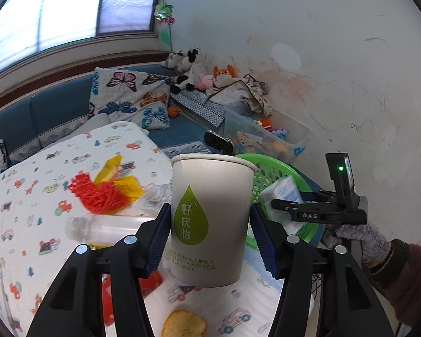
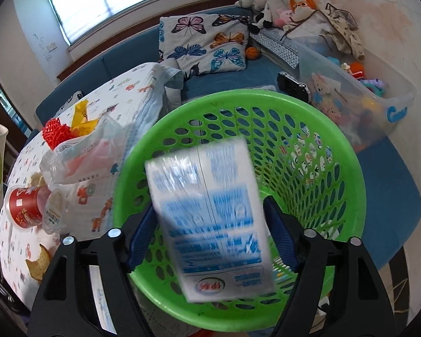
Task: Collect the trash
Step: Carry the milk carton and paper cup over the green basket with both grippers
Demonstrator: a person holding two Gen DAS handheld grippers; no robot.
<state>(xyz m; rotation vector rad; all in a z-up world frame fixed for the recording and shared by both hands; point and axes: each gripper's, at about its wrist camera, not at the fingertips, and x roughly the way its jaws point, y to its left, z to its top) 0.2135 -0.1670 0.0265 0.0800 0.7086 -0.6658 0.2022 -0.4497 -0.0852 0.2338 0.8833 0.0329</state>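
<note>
On the desk (image 1: pixel 56 168), under a quilt printed with little cars and animals, lie a red mesh piece (image 1: pixel 98 193) on yellow wrappers (image 1: pixel 118 174) and a clear plastic bottle (image 1: pixel 103 227) on its side, with a chip (image 1: pixel 183 324) at the near edge. Just right of these, the left gripper (image 1: pixel 210 233) pinches a white paper cup (image 1: pixel 212 219) with a green drop logo, its blue ribbed pads pressed against both sides of the cup wall and the cup held upright above the quilt. Behind the cup and to its right stands the green basket (image 1: pixel 269 165), its perforated wall showing past the cup's rim. Farther right, a gloved hand (image 1: pixel 362 238) carries the right gripper (image 2: pixel 210 236) over the basket. In the right wrist view, a red-labelled cup (image 2: pixel 25 207) lies tipped on the desk at the left, beside a crumpled clear bag (image 2: pixel 81 151). To its right the gripper's jaws stand spread over the mouth of the basket, and a blue-and-white milk carton (image 2: pixel 210 224), blurred, sits between them; the pads appear clear of its sides, with a slight gap visible at the right pad. The carton is tilted, its red-logoed end nearest the camera, inside the ring of the basket's rim (image 2: pixel 350 151).
</note>
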